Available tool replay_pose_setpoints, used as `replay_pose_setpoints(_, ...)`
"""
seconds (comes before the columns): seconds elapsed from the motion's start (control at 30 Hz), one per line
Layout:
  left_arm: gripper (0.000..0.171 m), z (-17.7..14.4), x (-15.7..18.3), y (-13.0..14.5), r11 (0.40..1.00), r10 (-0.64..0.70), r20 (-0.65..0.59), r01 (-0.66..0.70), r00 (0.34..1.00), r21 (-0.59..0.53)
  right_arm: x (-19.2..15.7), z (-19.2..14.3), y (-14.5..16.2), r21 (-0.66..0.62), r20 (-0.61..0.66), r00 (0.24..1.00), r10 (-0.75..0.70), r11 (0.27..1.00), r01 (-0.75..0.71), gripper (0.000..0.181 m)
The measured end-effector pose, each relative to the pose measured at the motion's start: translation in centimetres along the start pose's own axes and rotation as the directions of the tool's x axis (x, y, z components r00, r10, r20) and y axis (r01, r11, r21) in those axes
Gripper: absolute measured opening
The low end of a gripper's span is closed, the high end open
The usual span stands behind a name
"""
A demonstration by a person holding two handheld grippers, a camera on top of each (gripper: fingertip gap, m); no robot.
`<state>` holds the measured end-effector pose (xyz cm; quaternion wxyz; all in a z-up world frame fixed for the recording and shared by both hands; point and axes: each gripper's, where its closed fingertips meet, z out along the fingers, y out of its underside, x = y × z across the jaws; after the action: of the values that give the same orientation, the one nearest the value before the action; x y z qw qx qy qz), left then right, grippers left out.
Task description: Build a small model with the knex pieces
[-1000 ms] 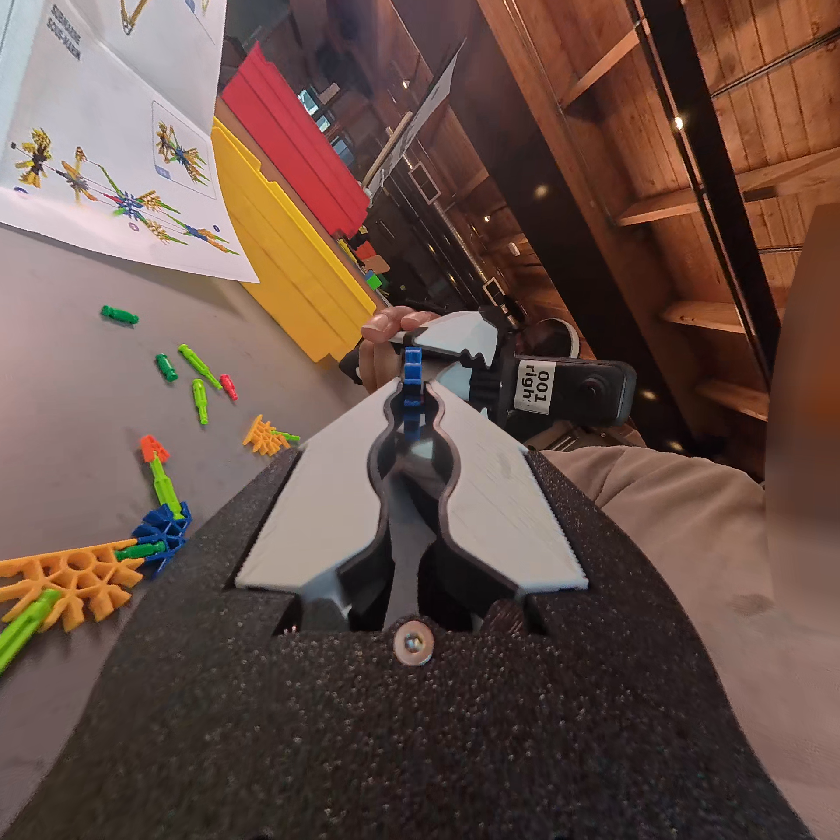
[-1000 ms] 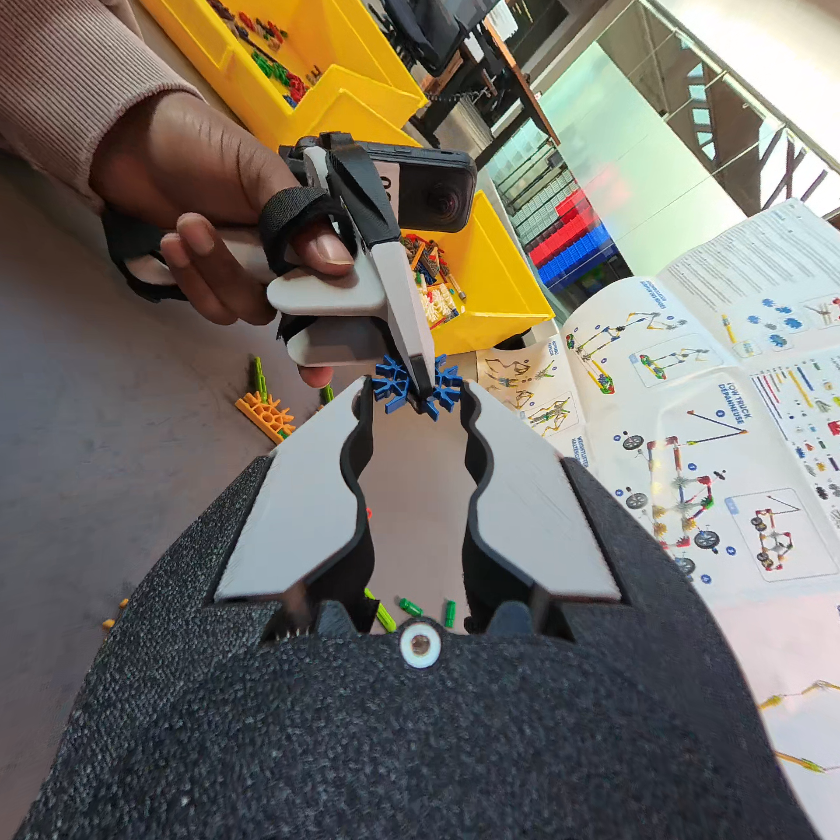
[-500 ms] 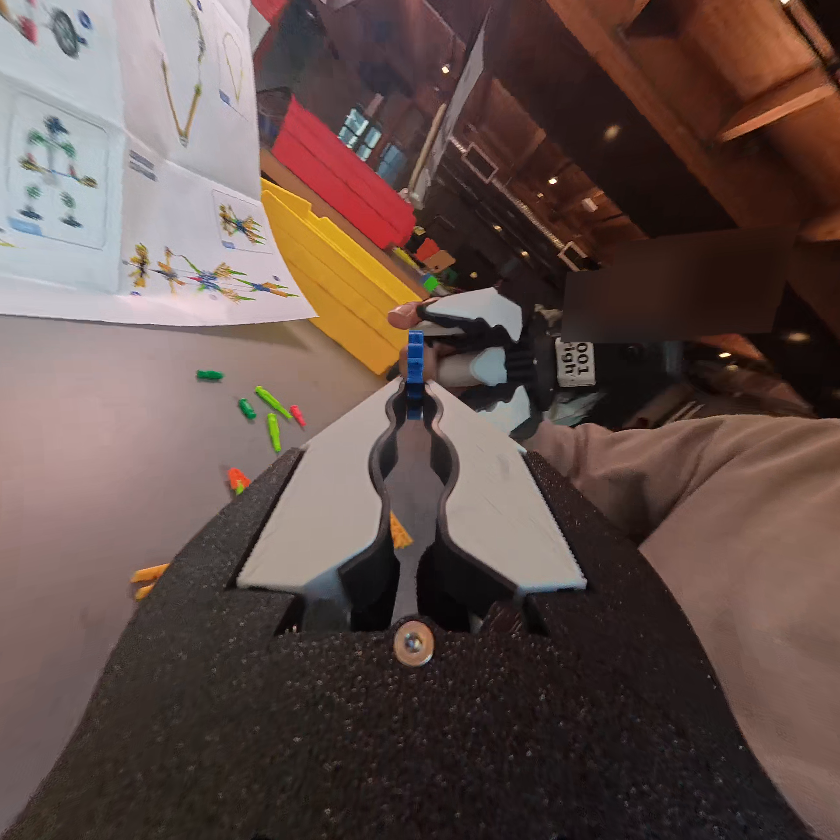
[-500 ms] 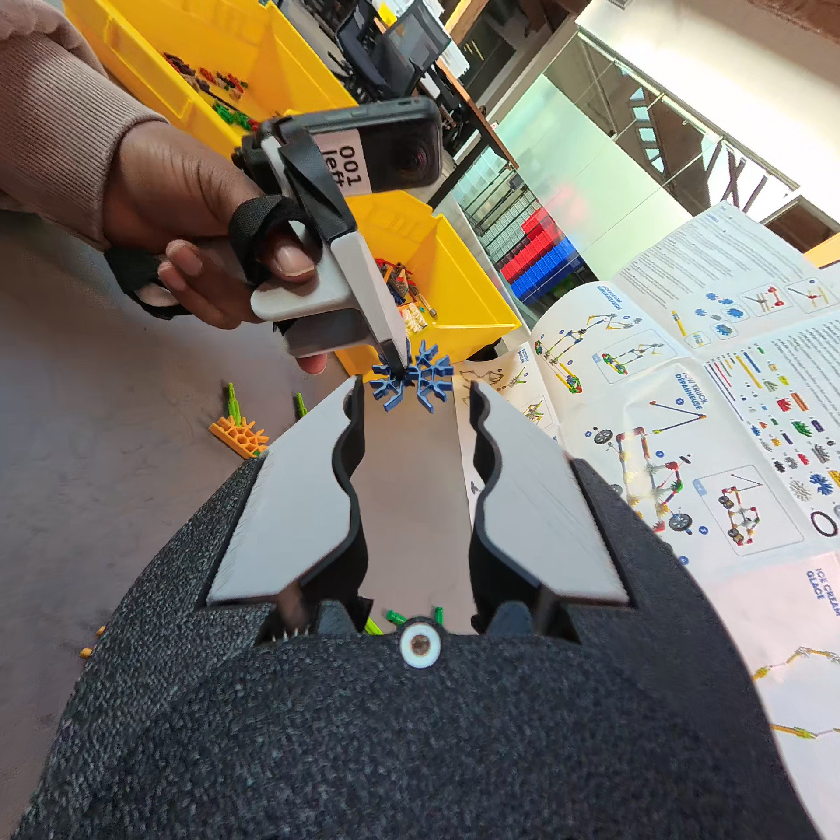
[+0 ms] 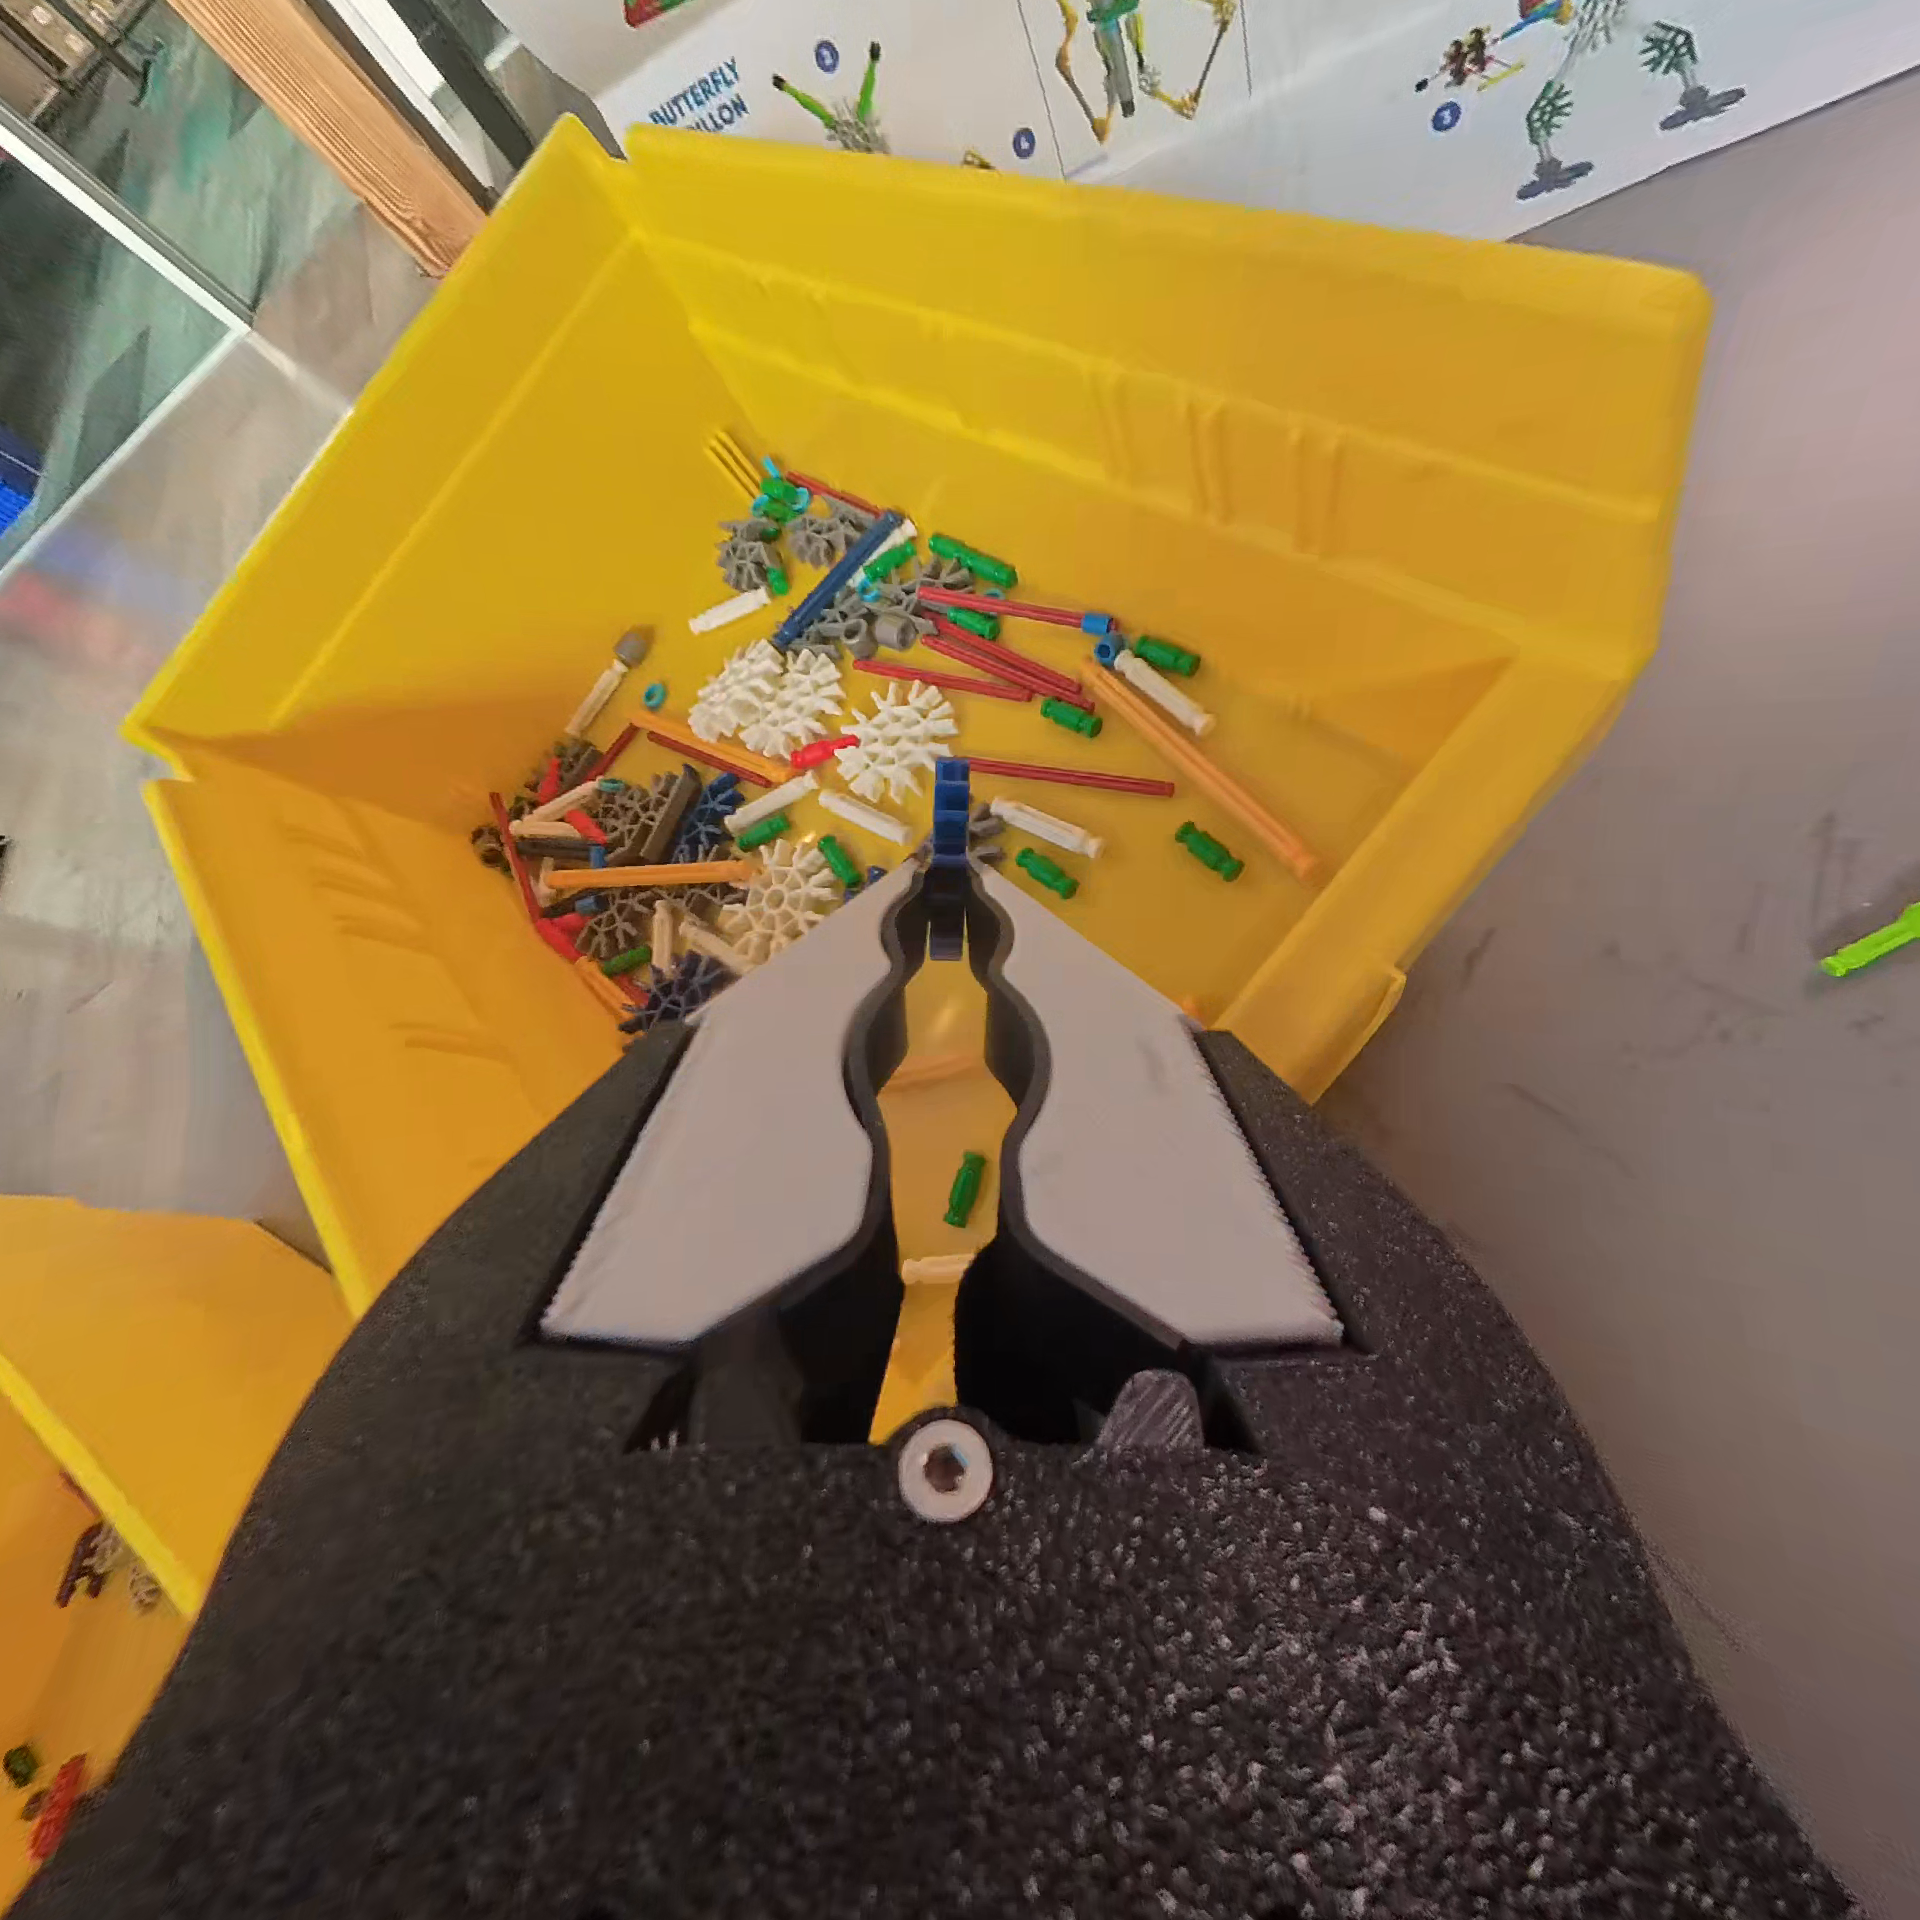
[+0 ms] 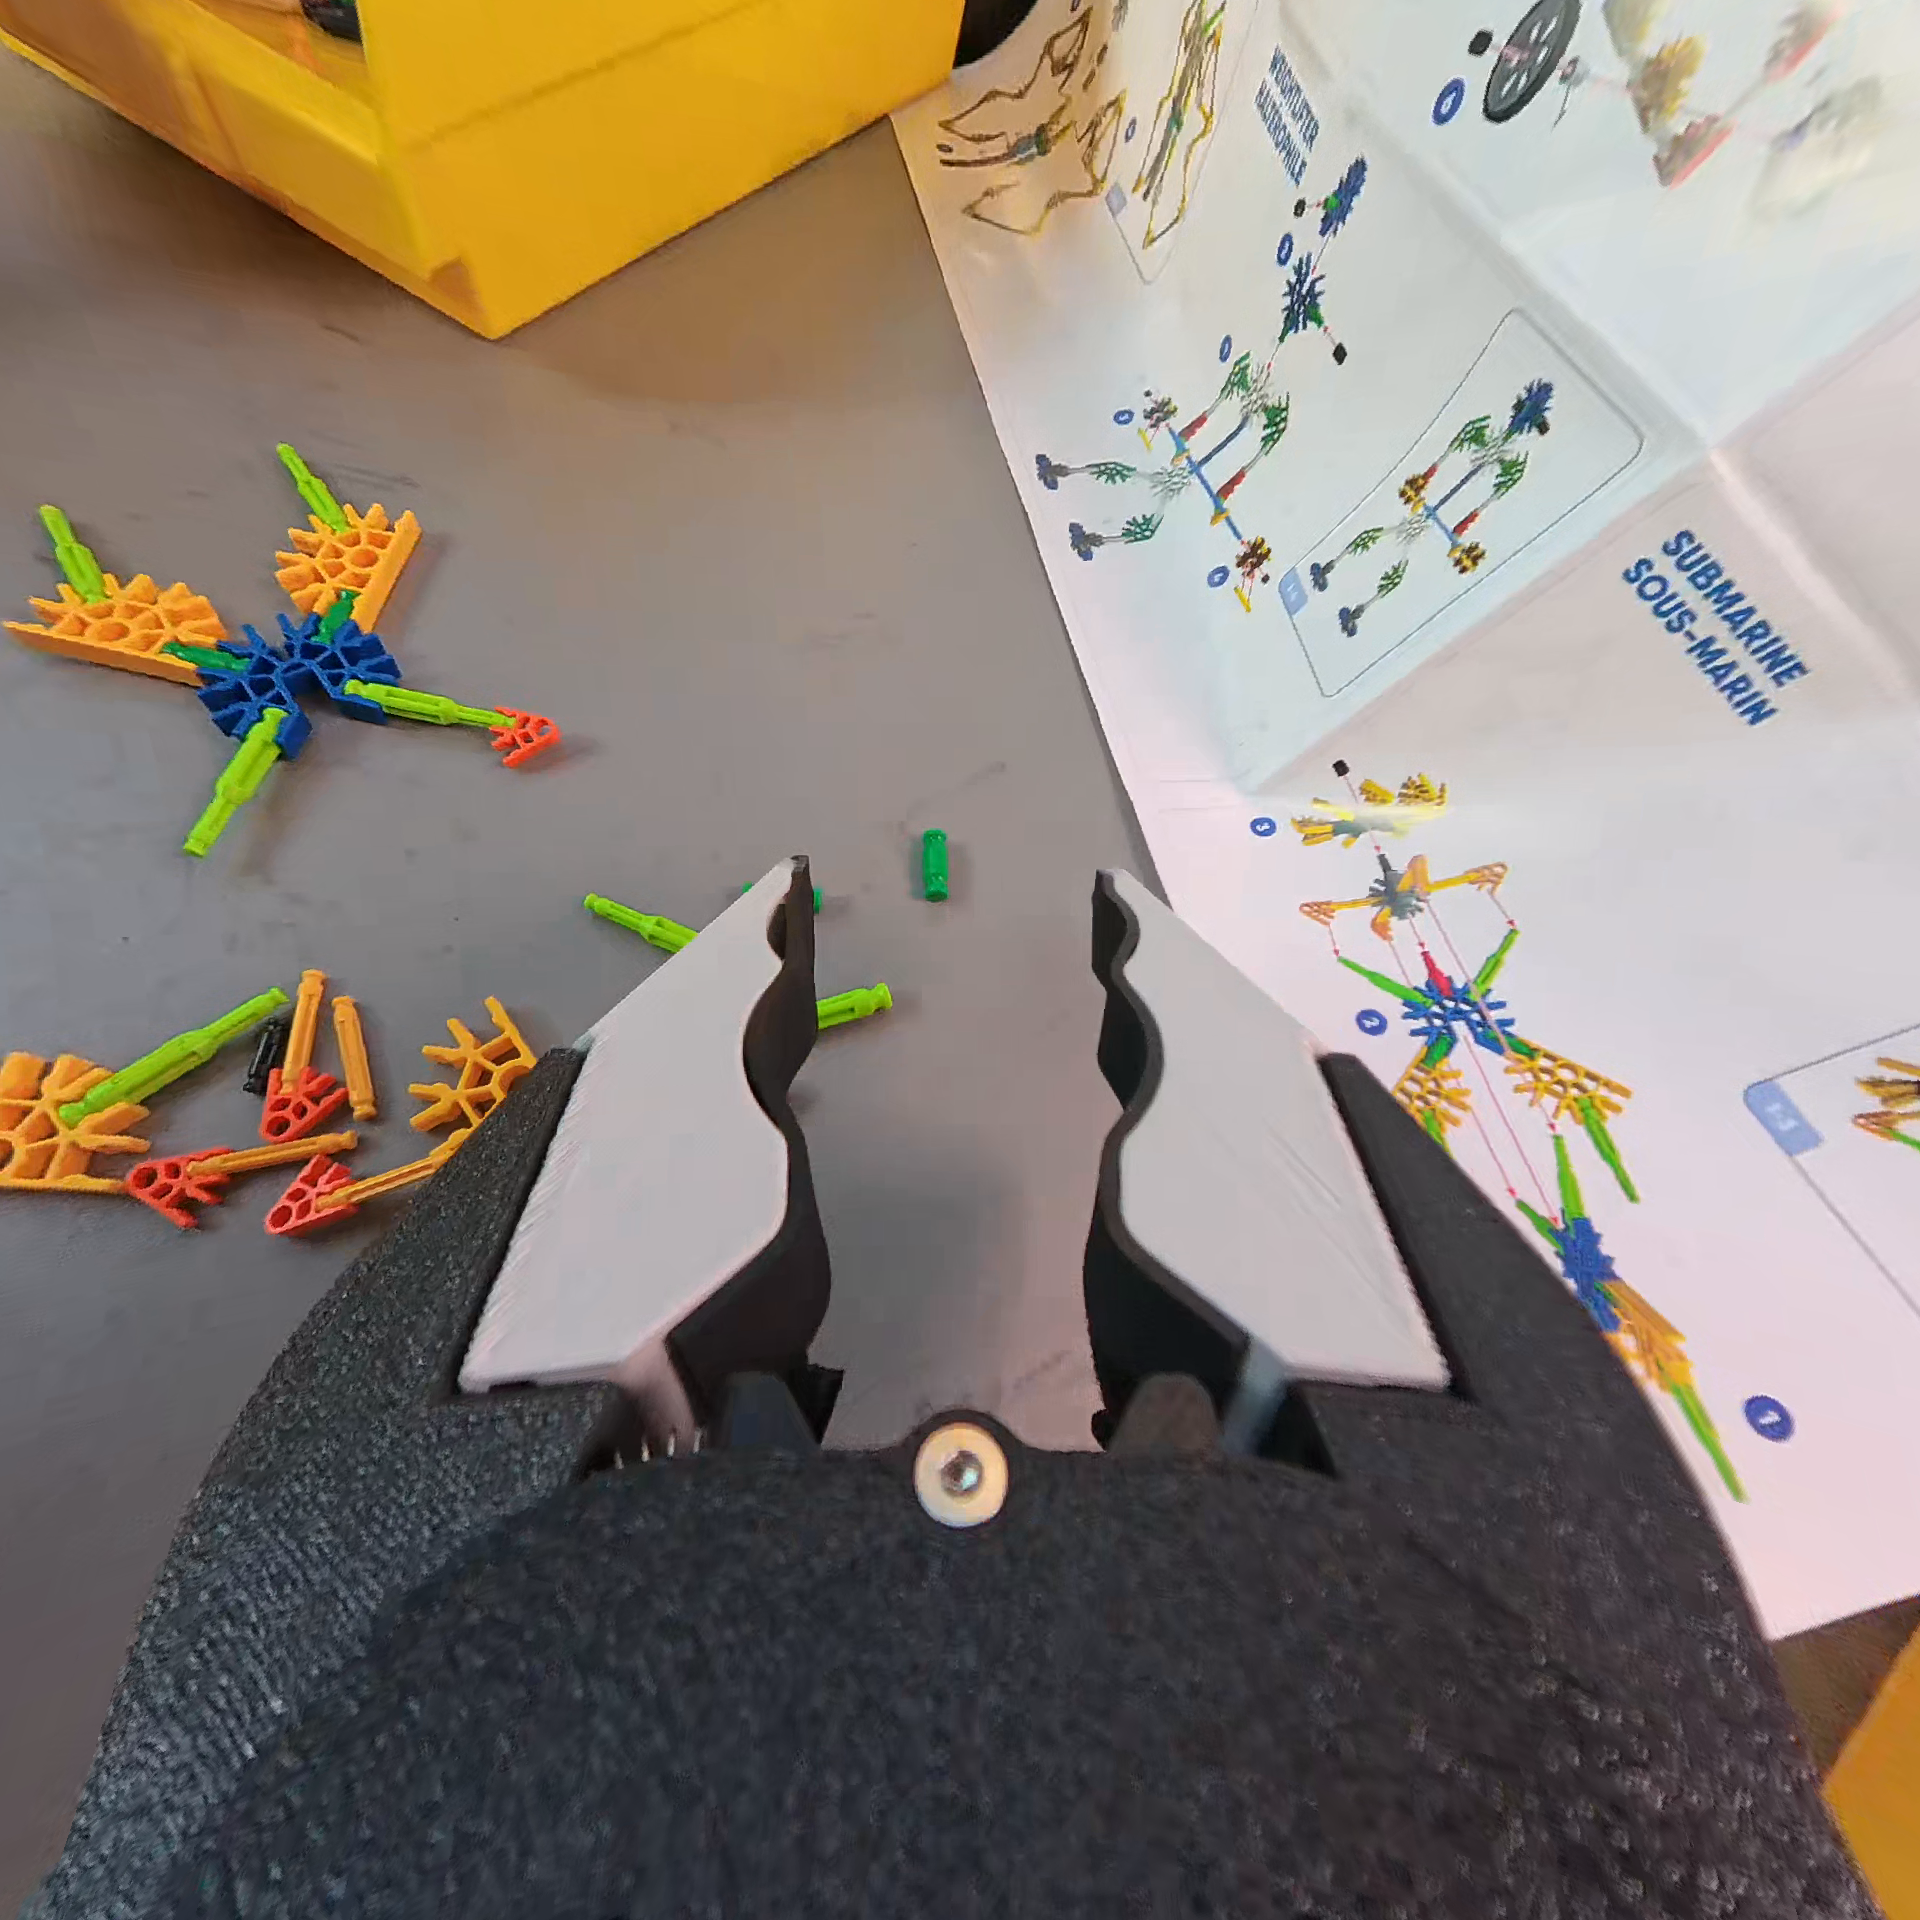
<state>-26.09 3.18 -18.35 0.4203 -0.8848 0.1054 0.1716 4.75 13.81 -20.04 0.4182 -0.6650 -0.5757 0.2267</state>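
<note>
Gripping a blue connector over the yellow bin, the left gripper is closed on it, while the right gripper hangs wide open and empty above the grey table, its half-built model and loose pieces.

A bin stands on the desk at its far side with loose building pieces in it, a part-built model lies toward the left edge, and an instruction sheet covers the right side.
</note>
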Motion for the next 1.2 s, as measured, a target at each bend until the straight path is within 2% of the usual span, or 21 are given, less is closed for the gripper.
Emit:
replay_pose_setpoints(0.1, 0.013, 0.0, 1.1, -0.8, 0.996, -0.057, -0.090, 0.063, 0.994, 0.057, -0.2, 0.2, 0.8, -0.033, 0.035, 0.999, 0.038, 0.999, -0.037, 0.050)
replay_pose_setpoints(0.17, 0.018, -0.4, 1.3, -1.5, 0.990, -0.089, -0.124, 0.101, 0.988, 0.097, -0.3, 0.3, 1.4, -0.057, 0.049, 0.997, 0.053, 0.997, -0.050, 0.040)
replay_pose_setpoints(0.37, 0.024, -2.9, 3.6, -5.3, 0.942, -0.082, -0.268, 0.163, 0.960, 0.293, 0.1, 1.2, 1.5, -0.082, 0.020, 0.997, 0.077, 0.994, -0.076, 0.030)
replay_pose_setpoints(0.43, 0.023, -3.7, 5.5, -6.3, 0.928, -0.043, -0.339, 0.163, 0.940, 0.336, 0.4, 1.8, 1.2, -0.089, 0.003, 0.998, 0.070, 0.994, -0.069, 0.023)
replay_pose_setpoints(0.53, 0.023, -4.5, 9.2, -7.1, 0.917, 0.026, -0.464, 0.164, 0.885, 0.364, 0.0, 3.2, 0.9, -0.145, 0.049, 0.994, 0.100, 0.985, -0.092, 0.019)
replay_pose_setpoints(0.6, 0.023, -4.7, 11.5, -7.1, 0.921, 0.056, -0.528, 0.160, 0.847, 0.354, -0.6, 3.9, 1.5, -0.214, 0.075, 0.990, 0.117, 0.972, -0.099, 0.018)
replay_pose_setpoints(0.67, 0.023, -4.9, 13.5, -7.1, 0.925, 0.085, -0.573, 0.149, 0.815, 0.350, -0.3, 4.0, 2.0, -0.252, 0.044, 0.996, 0.073, 0.966, -0.060, 0.004)
replay_pose_setpoints(0.73, 0.023, -5.2, 15.3, -7.1, 0.927, 0.105, -0.619, 0.149, 0.779, 0.345, -0.6, 3.8, 2.1, -0.272, 0.048, 0.997, 0.055, 0.961, -0.039, 0.003)
replay_pose_setpoints(0.83, 0.023, -6.0, 18.1, -7.1, 0.933, 0.082, -0.724, 0.203, 0.685, 0.297, -1.6, 3.5, 1.6, -0.239, 0.095, 0.995, -0.028, 0.970, 0.050, 0.003)
replay_pose_setpoints(0.93, 0.023, -7.0, 20.1, -7.5, 0.924, 0.007, -0.838, 0.316, 0.546, 0.214, -3.9, 2.6, -1.1, -0.084, 0.151, 0.974, -0.171, 0.979, 0.185, 0.003)
replay_pose_setpoints(1.07, 0.023, -7.9, 21.1, -7.9, 0.895, -0.101, -0.928, 0.439, 0.359, 0.073, -8.8, 0.7, -5.8, 0.190, 0.181, 0.917, -0.356, 0.927, 0.322, 0.004)
replay_pose_setpoints(1.2, 0.023, -8.9, 20.8, -8.6, 0.854, -0.147, -0.965, 0.520, 0.215, -0.014, -12.3, -0.1, -7.8, 0.274, 0.187, 0.868, -0.460, 0.873, 0.403, 0.004)
